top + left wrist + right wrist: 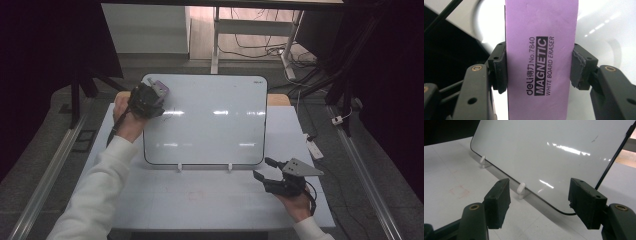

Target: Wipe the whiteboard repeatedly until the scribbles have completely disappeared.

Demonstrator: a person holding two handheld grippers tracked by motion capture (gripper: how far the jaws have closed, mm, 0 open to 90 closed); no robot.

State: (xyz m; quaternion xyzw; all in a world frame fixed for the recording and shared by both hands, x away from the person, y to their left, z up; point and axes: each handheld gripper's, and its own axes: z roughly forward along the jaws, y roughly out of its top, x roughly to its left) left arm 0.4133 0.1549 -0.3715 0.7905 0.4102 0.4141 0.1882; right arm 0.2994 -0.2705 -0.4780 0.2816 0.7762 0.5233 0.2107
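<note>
Flat purple rectangular magnetic whiteboard eraser, matte face with black print, clamped on both long edges between the left gripper fingers, at the far-left corner of the glossy, round-cornered white whiteboard. Right gripper fingers open, empty, over the pale smooth worktop near the board's near-right corner.

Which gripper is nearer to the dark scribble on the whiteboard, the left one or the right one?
Left. The left gripper holds the purple eraser just above the scribble at the whiteboard's upper left. The right gripper sits open below the board's lower right corner.
</note>
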